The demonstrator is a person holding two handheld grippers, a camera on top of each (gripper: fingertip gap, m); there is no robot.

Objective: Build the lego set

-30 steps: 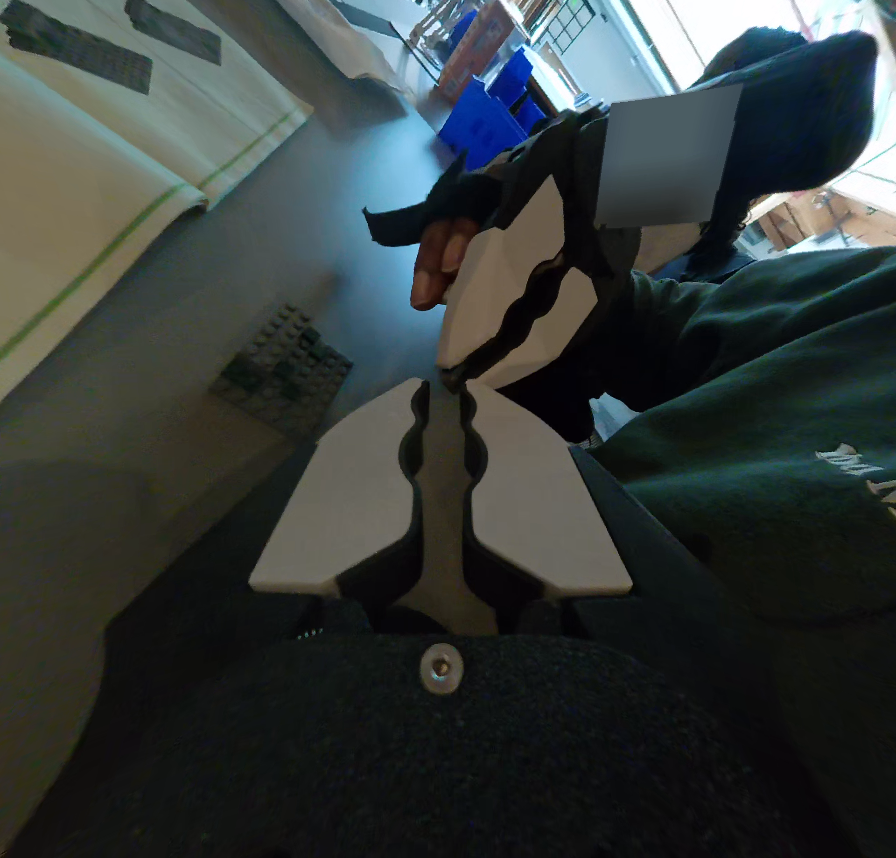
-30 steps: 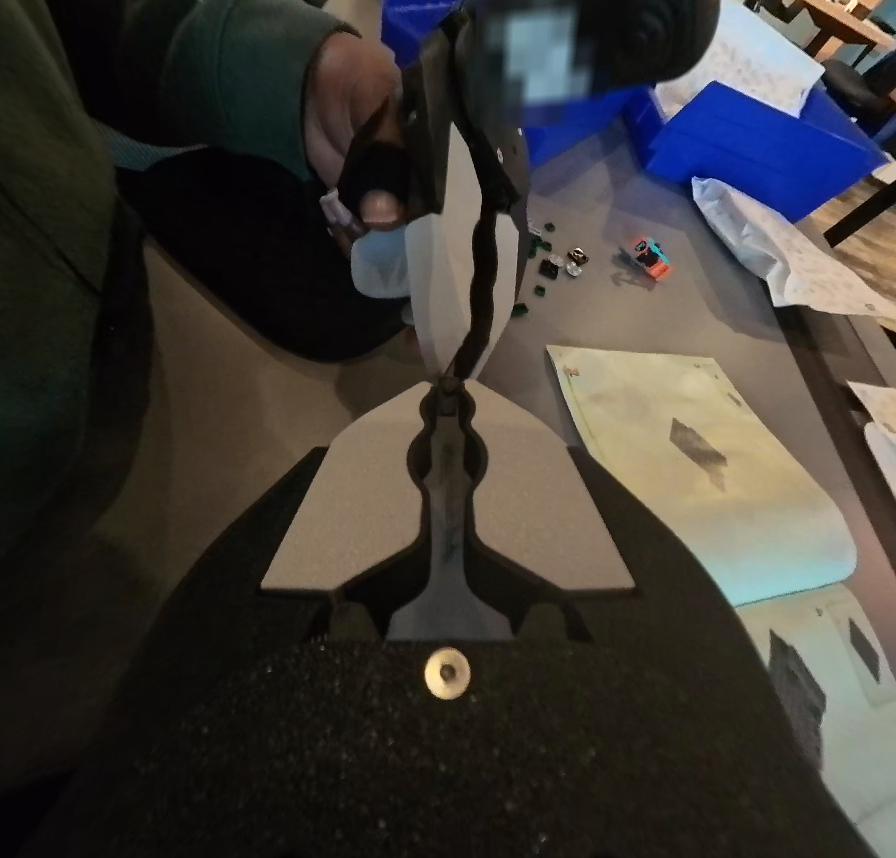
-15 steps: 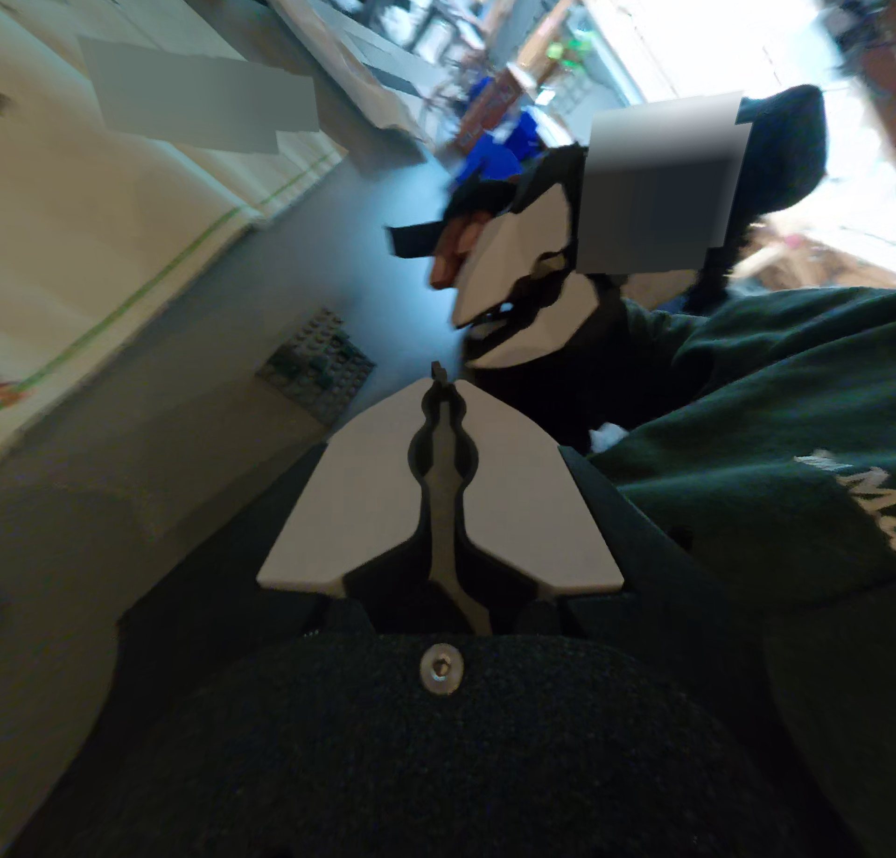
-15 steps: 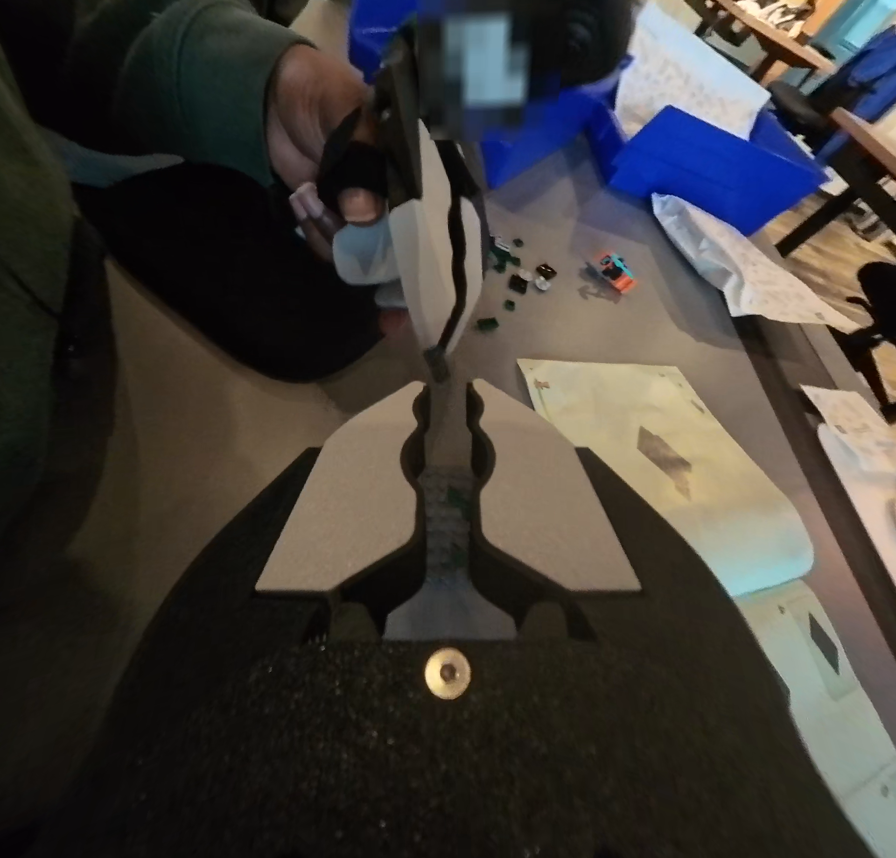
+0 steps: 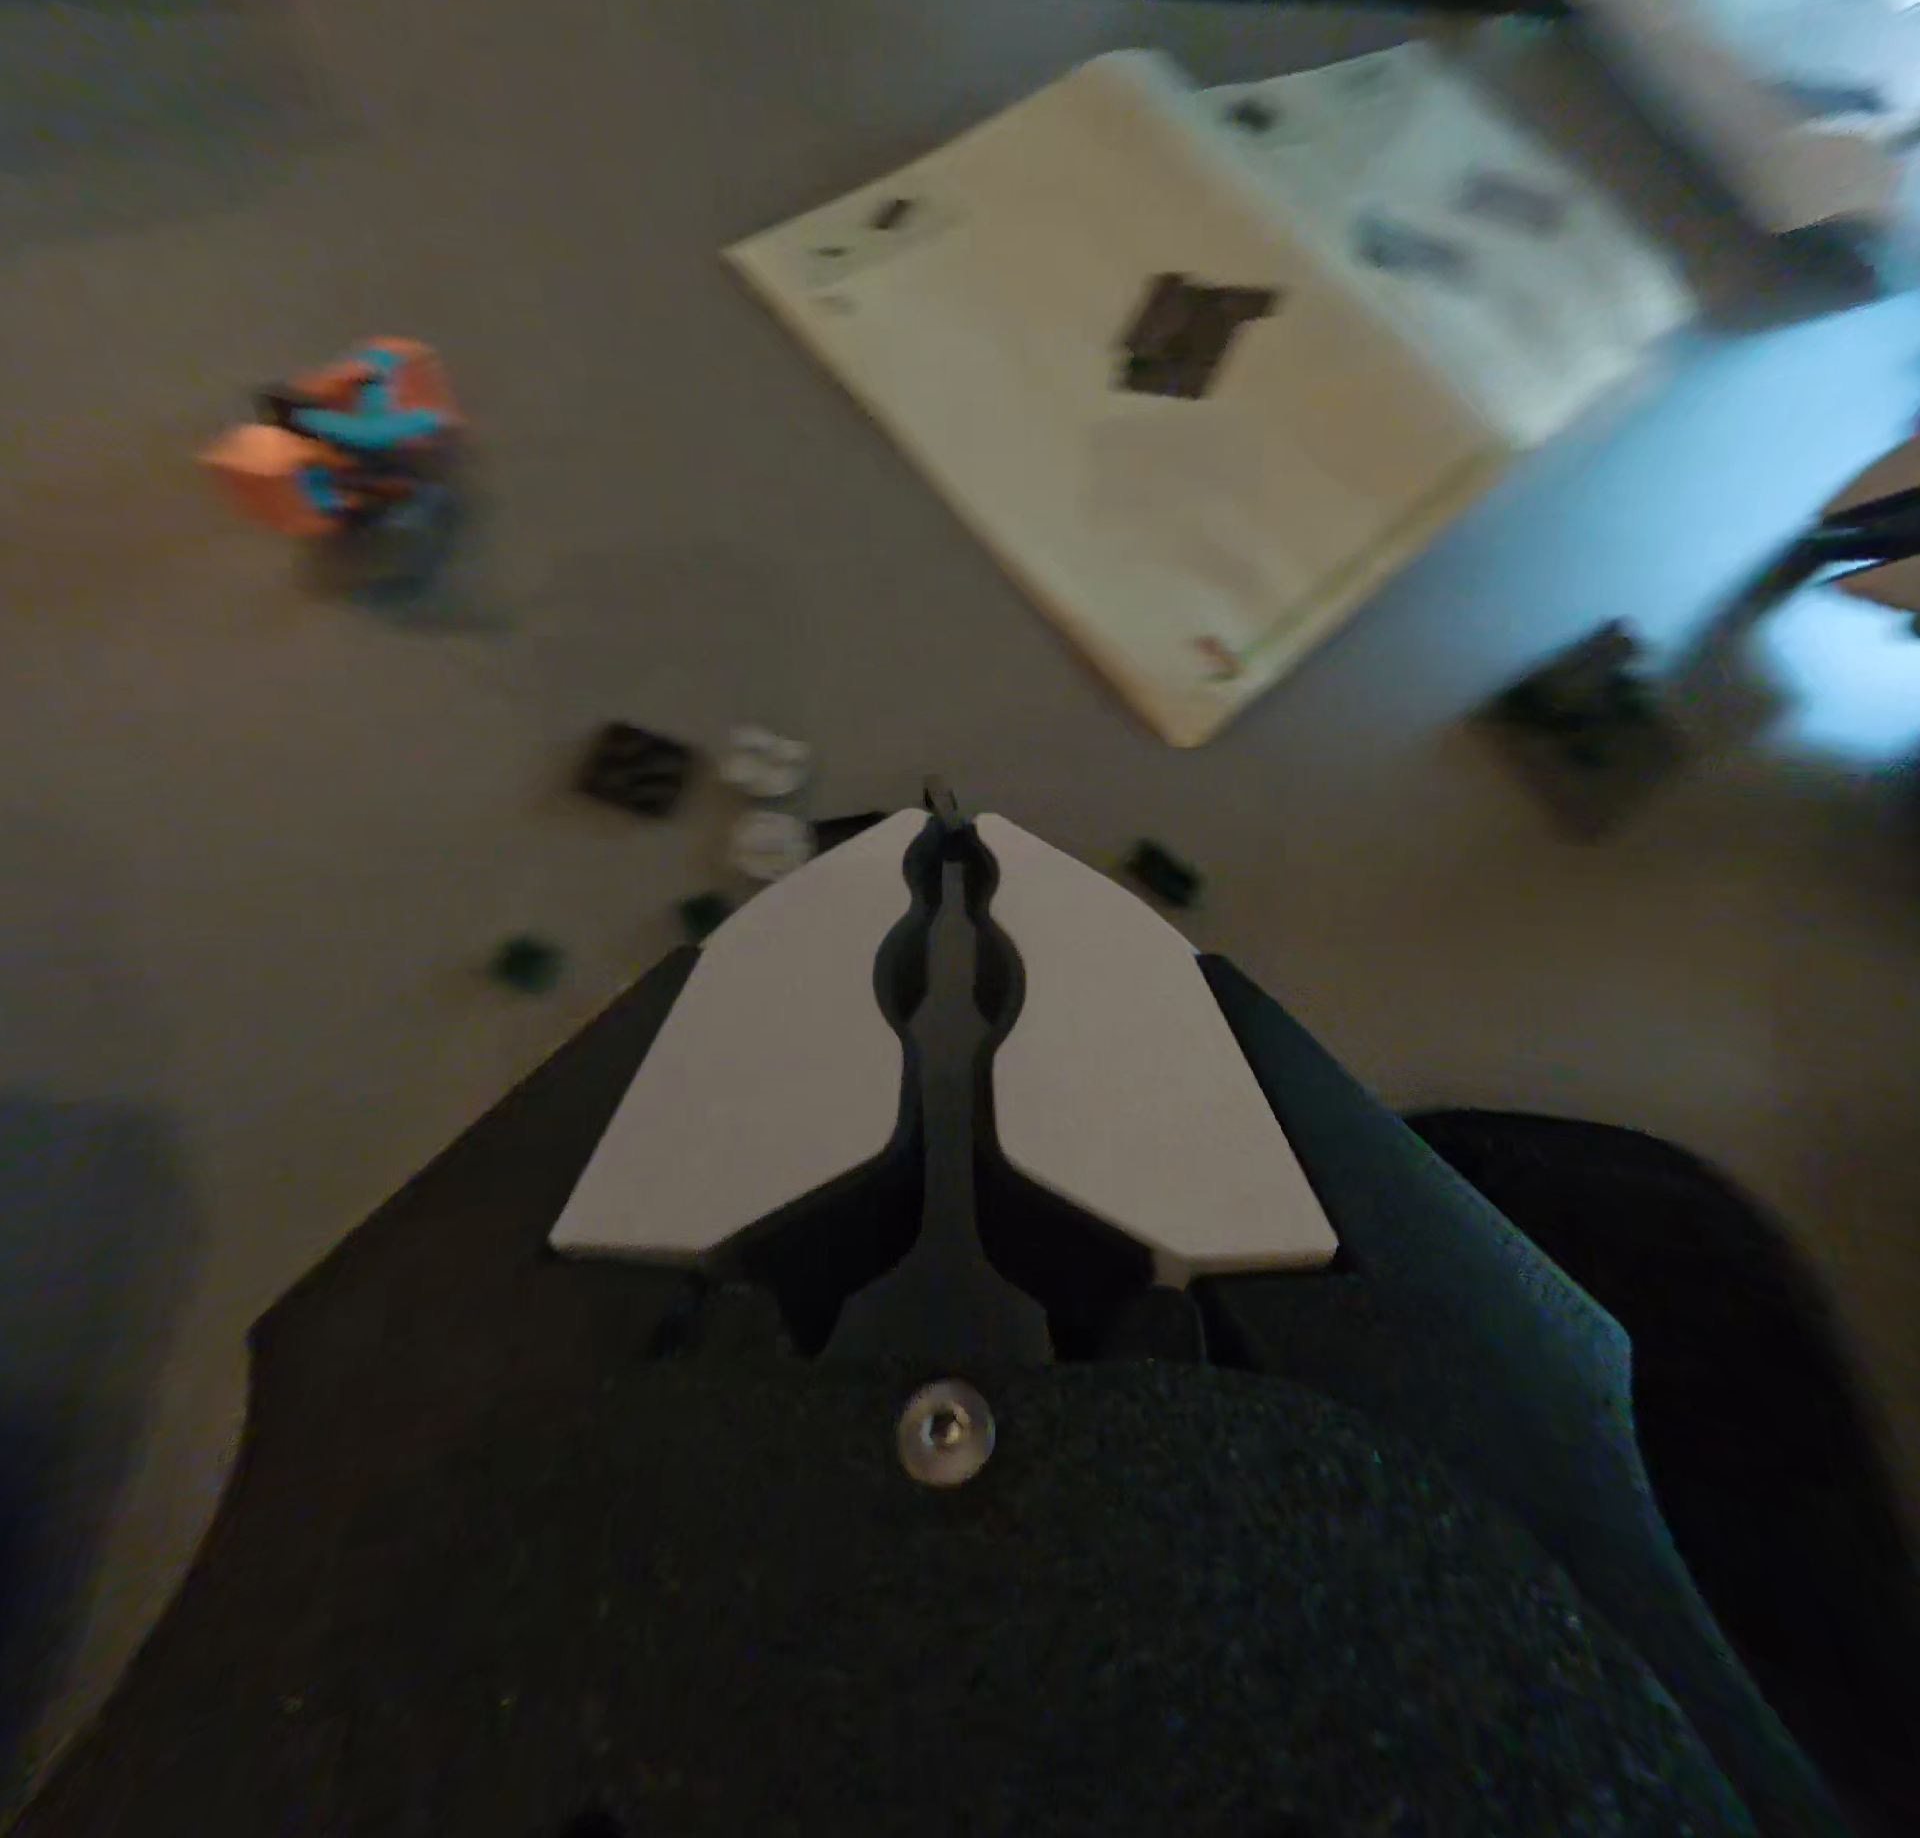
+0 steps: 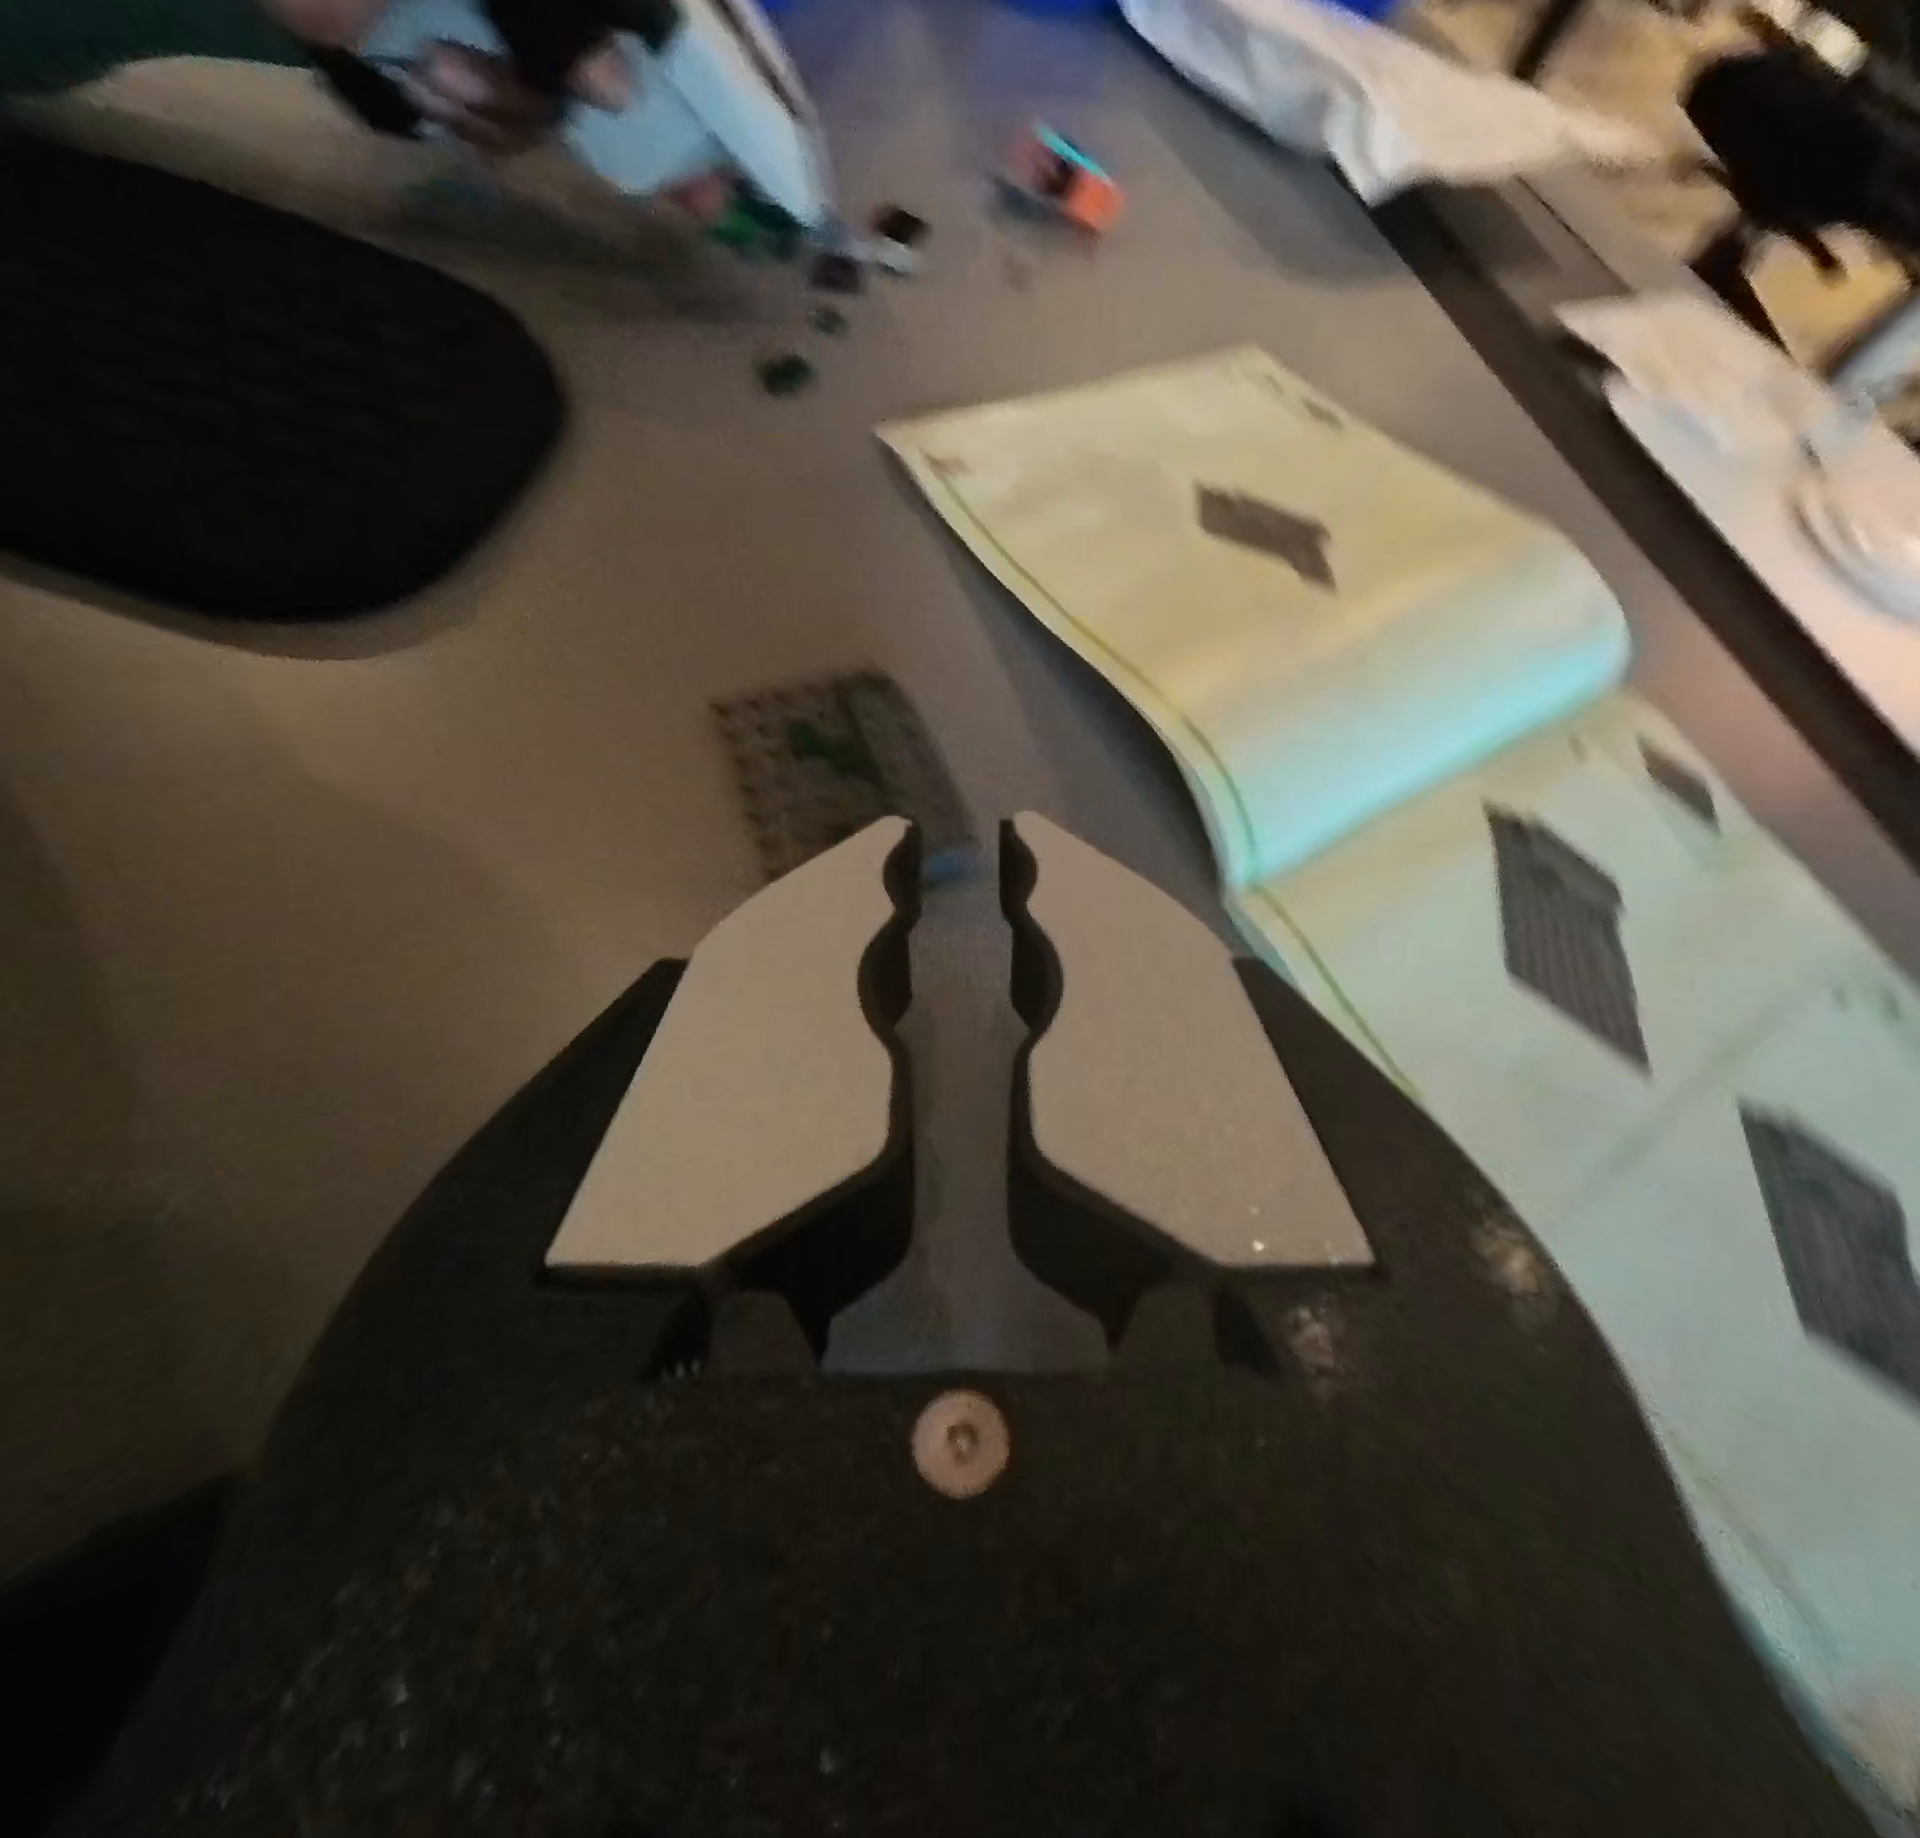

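Note:
My left gripper is shut on a small dark lego piece that sticks out at its tips, above loose black, white and green pieces on the grey table. My right gripper is open and empty, low over the table, its tips just short of a grey studded baseplate with green bits on it. The left gripper also shows blurred in the right wrist view, far off at the upper left, over the loose pieces. Both views are motion-blurred.
An open instruction booklet lies right of the baseplate and also shows in the left wrist view. A small orange and blue build stands left of it. A black pad lies at the left, white paper and the table edge beyond. There is about 25 centimeters between the tips of the two grippers.
The small dark piece passed from my right gripper to my left, which shut on it while the right opened. The left then swung over the loose pieces and the right dropped toward the baseplate.

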